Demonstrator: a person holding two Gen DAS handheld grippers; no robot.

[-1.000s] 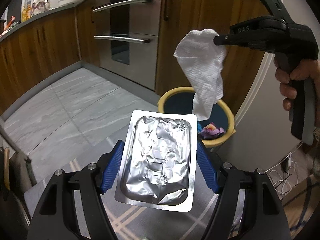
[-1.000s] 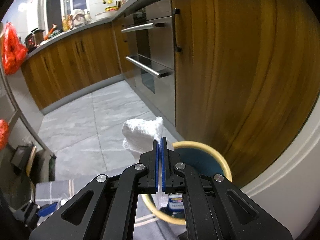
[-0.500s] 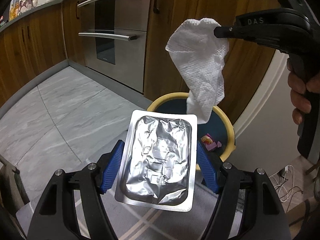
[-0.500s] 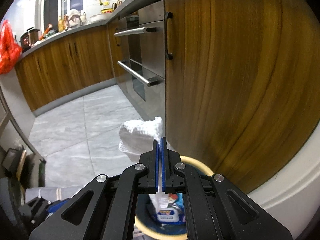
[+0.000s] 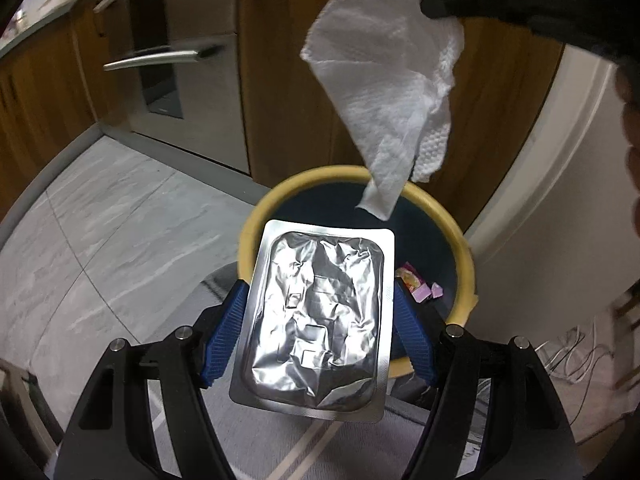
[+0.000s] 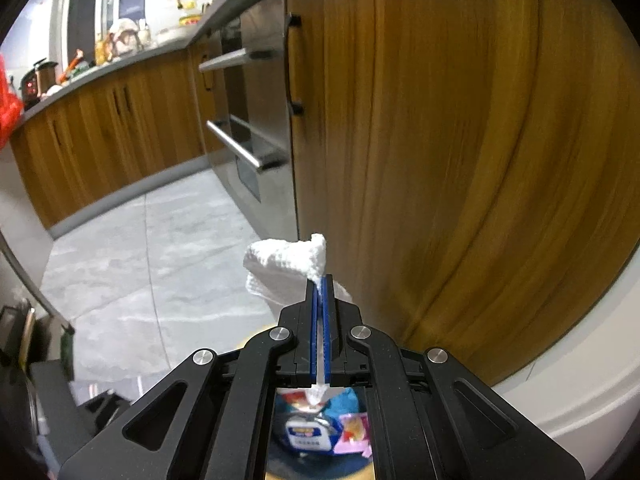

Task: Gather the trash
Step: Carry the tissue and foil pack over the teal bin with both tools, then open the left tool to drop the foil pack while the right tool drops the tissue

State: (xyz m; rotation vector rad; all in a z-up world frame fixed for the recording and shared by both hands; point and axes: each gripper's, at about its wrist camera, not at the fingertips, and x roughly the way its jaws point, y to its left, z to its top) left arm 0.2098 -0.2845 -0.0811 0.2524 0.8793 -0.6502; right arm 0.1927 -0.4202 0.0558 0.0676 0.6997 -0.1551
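From the left wrist, we see the left gripper with its jaws spread wide, the blue pads pressing the two long edges of a silver foil blister pack held flat between them. The pack's far end hangs over the near rim of a yellow-rimmed trash bin standing on the grey tiled floor against a wooden cabinet. Pink wrappers lie inside the bin. Above it, the right gripper pinches a white paper towel whose tail dangles over the bin's far rim.

From the right wrist, we see the right gripper with jaws closed tight on the paper towel, which bunches past the fingertips. Below, between the gripper's arms, packets show in the bin.
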